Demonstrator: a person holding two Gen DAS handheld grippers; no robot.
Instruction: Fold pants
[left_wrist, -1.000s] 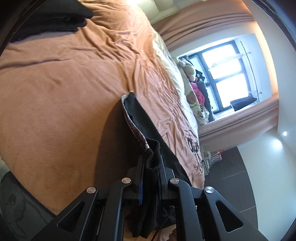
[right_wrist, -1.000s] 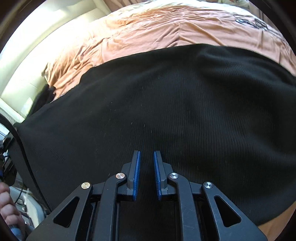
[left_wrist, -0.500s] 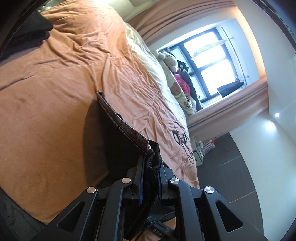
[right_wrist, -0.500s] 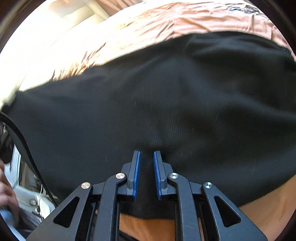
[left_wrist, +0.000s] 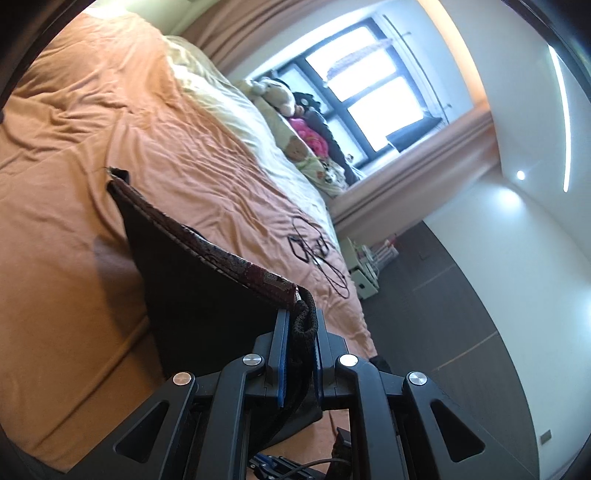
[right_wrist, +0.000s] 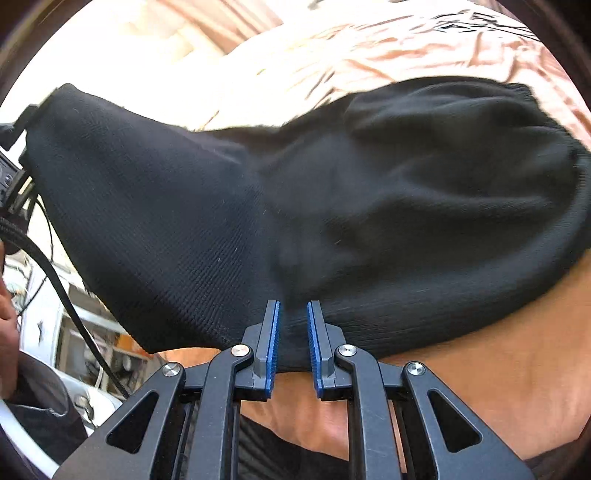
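Black knit is bunching in my left gripper (left_wrist: 298, 345), clenched on the pants (left_wrist: 207, 291) edge above the bed (left_wrist: 74, 147). My right gripper (right_wrist: 293, 339) is clamping their near hem; bare sheet is lying beyond.

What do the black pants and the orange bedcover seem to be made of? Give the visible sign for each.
Black pants: probably a matte ribbed knit, since fine ridges show in the cloth.
Orange bedcover: likely a soft woven cotton-type sheet, matte, with many fine creases.
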